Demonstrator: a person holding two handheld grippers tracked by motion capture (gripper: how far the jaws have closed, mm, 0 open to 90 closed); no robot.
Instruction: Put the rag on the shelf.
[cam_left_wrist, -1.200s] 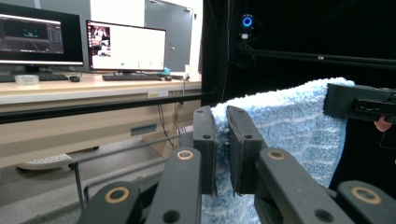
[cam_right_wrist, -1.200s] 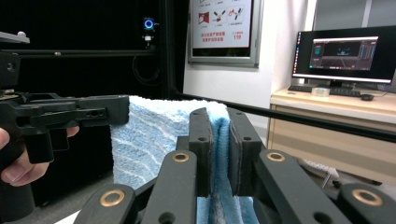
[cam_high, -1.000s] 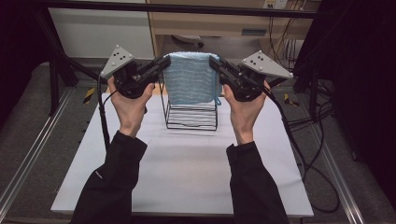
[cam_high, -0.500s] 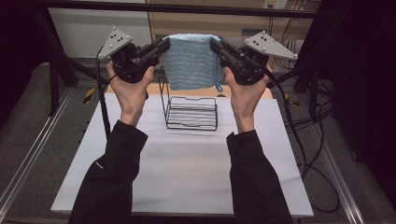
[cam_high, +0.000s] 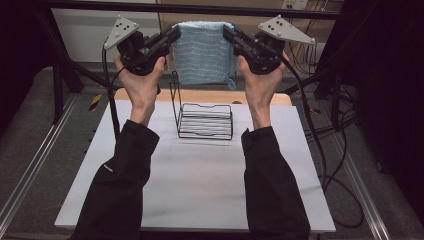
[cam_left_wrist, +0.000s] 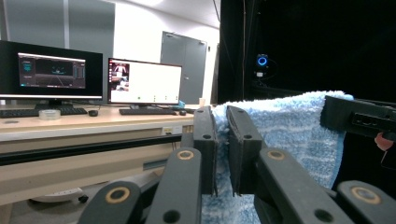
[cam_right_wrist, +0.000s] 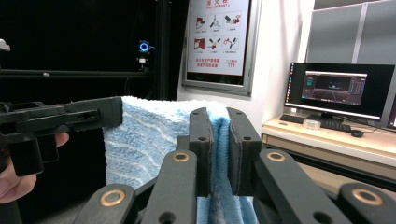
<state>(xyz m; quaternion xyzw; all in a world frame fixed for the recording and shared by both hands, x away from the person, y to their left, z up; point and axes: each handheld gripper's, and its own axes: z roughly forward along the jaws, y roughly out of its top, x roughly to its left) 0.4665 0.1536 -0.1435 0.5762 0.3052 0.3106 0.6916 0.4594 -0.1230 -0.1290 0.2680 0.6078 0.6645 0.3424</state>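
Both hands have risen, lifting the towel (cam_high: 202, 52) clear above the rack (cam_high: 205, 120). From the high view, the left gripper (cam_high: 172, 36) and right gripper (cam_high: 227, 34) each clench a top corner, the towel hanging spread between them; the wire rack stands bare on the table (cam_high: 200, 180). Left gripper view: jaws pinch the towel's edge, with monitors (cam_left_wrist: 93, 74) on a desk beyond. Right gripper view: jaws clamp the other edge, a poster (cam_right_wrist: 219, 37) behind.

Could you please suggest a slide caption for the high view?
Left gripper and right gripper hold a blue towel stretched above a black wire rack.
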